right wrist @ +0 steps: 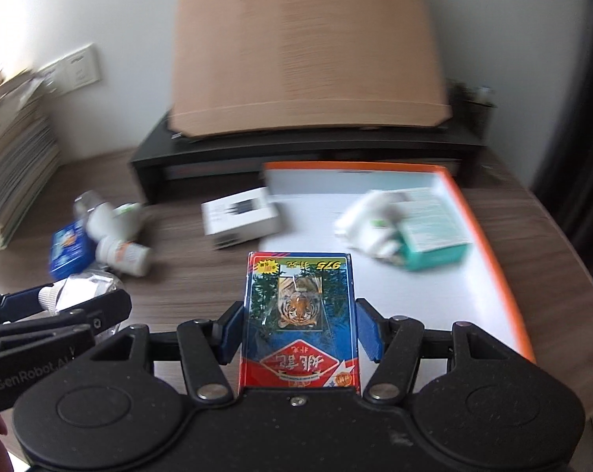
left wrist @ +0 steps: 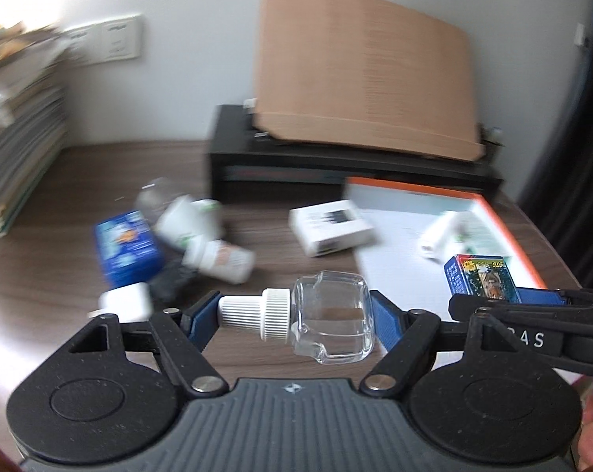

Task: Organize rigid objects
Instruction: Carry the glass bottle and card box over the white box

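Carrying step: left gripper (left wrist: 296,314) fingers clamp a clear bottle (left wrist: 328,316) end to end, above the counter (left wrist: 80,173); right gripper (right wrist: 300,332) fingers clasp a card box (right wrist: 298,314) over the orange tray (right wrist: 489,244); next, judged, calls for lowering each into the tray beside the items there.

Tan board (right wrist: 304,51) leaning on wall atop black riser (right wrist: 296,149); paper stack (left wrist: 17,126) left; blurred wall sockets (left wrist: 111,41), probably.

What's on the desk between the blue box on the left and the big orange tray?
White pill bottles beside the blue box, then a white box by the orange tray. The right wrist view shows it.
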